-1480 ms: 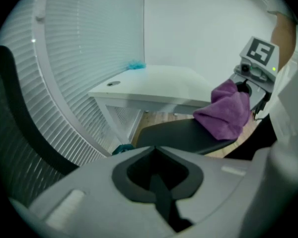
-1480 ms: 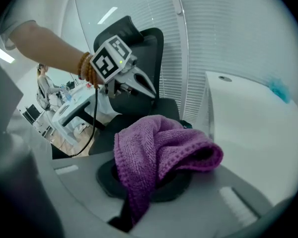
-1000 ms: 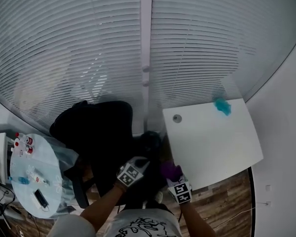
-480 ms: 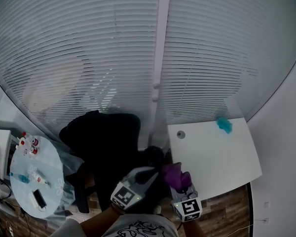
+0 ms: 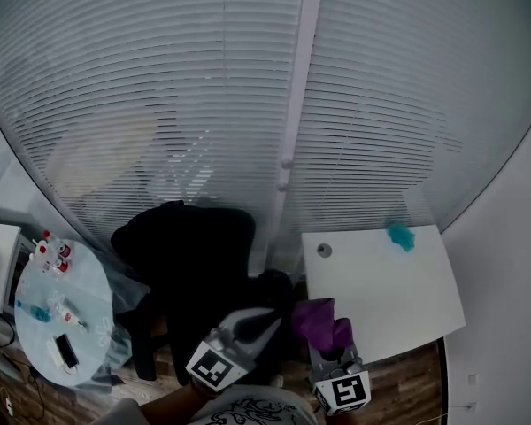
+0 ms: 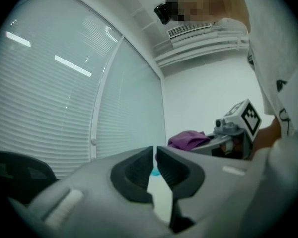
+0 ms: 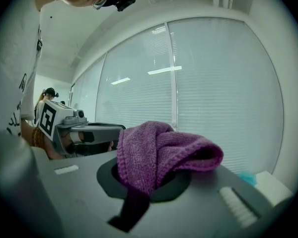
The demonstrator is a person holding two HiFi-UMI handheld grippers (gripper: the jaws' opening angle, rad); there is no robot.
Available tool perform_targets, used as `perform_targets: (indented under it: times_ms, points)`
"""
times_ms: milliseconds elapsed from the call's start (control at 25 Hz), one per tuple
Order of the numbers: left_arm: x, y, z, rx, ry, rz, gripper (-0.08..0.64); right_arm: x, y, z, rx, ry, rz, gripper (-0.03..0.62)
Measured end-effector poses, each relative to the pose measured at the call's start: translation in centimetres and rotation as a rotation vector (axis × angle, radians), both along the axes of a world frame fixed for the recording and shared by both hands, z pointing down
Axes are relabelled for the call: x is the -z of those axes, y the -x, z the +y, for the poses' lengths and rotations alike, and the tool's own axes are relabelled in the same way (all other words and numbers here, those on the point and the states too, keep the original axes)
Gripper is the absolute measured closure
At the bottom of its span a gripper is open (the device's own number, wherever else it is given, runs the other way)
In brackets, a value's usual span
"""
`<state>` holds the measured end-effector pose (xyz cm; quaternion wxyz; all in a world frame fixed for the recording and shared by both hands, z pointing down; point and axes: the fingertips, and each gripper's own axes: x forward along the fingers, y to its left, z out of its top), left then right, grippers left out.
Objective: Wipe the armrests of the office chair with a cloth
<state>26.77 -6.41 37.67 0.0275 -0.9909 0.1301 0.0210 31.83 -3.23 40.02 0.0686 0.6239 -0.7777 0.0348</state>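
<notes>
Right gripper [image 5: 329, 342] is clamped on the purple cloth [image 5: 319, 320], which bunches over its jaws and touches nothing. Left gripper [image 5: 267, 319] carries nothing, its jaws drawn to a narrow slit. The office chair [image 5: 190, 264] stands at ten o'clock from the cloth, with the left gripper in between and nearer to it. The armrests merge into the dark frame, so their long axis cannot be confirmed. Judgement: wiping has not begun, and the cloth must travel toward ten o'clock.

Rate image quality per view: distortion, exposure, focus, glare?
Head view: heavy fisheye bows the white slatted blinds; the black office chair is crushed to a dark blob. Left gripper view: dark round vignette, left gripper tongs slightly soft. Right gripper view: purple knitted cloth sharp, ceiling-light reflections on the glass.
</notes>
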Motion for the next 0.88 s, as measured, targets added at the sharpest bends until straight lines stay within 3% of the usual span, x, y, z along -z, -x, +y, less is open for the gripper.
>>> perform_targets:
  times_ms: [240,440,880]
  points:
    - [0.3,1.4,0.3,0.051,0.002,0.006,0.549,0.6,1.3,0.0,0.041,-0.008,-0.015,0.563]
    - [0.3,3.8,0.7,0.100,-0.012,-0.022,0.554,0.0,4.4,-0.8,0.149,0.004,-0.028,0.563]
    - [0.1,16.2,0.9,0.437,0.017,-0.013,0.557,0.5,17.2,-2.4,0.505,-0.009,-0.053,0.563]
